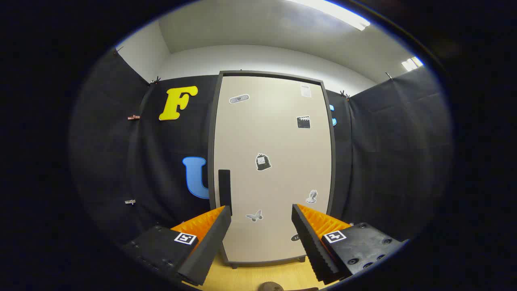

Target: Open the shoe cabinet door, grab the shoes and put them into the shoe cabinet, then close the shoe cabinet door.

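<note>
The tool point(261, 210) gapes wide and empty, facing the shut shoe cabinet door point(278, 173), aligned near the dark handle point(224, 190) at that door's left edge, likely to pull it.

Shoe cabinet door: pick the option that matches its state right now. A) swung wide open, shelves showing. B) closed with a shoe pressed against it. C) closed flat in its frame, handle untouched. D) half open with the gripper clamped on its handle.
C: the shoe cabinet door sits flat in its dark frame, and the open gripper is short of the black handle, its fingers apart with nothing between them.
</note>
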A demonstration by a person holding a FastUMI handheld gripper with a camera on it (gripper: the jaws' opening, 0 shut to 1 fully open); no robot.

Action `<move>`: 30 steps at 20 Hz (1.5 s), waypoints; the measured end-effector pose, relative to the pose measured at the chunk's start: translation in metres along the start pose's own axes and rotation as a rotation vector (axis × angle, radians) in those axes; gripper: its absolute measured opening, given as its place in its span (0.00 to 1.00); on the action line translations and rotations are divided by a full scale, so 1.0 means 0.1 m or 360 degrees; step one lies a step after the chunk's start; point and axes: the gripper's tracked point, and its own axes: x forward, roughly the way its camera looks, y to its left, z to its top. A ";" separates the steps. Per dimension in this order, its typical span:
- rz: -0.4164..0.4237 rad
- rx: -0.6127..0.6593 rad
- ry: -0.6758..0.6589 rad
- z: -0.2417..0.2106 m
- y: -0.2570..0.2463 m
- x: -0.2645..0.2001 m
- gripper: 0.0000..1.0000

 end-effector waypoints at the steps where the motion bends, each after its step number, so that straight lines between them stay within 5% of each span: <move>1: 0.0001 -0.0002 -0.0001 0.00 0.00 -0.01 0.98; 16: -0.0025 0.0027 0.0017 -0.01 -0.02 0.10 0.98; 30: 0.0110 0.0082 0.0129 -0.29 0.54 0.62 0.98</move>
